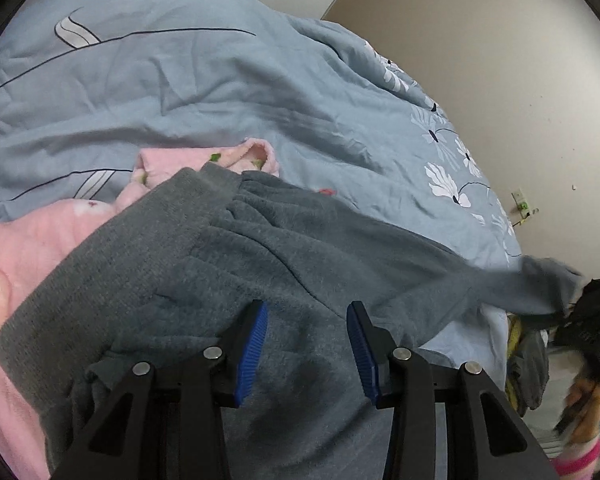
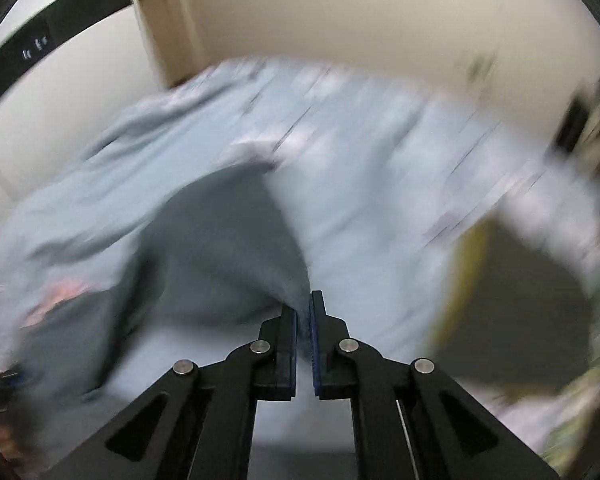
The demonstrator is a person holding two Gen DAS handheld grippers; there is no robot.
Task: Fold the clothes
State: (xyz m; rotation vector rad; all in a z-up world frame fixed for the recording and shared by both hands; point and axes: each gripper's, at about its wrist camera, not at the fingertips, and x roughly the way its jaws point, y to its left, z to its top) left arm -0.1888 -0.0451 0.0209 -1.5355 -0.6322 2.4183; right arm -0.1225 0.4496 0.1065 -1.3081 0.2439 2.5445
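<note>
Grey fleece trousers (image 1: 268,264) lie on the blue bed cover (image 1: 180,80), waistband toward the left, partly over a pink garment (image 1: 28,248). My left gripper (image 1: 307,344) is open just above the grey fabric, holding nothing. One trouser leg stretches right to my right gripper (image 1: 596,320), seen at the right edge. In the blurred right wrist view my right gripper (image 2: 303,312) is shut on the end of the grey trouser leg (image 2: 220,248), lifted off the cover.
The blue floral cover (image 2: 380,184) fills both views. A beige wall (image 1: 480,60) runs behind the bed. A dark item with a yellow edge (image 2: 512,304) lies at the right; more clothes (image 1: 528,368) hang by the bed's edge.
</note>
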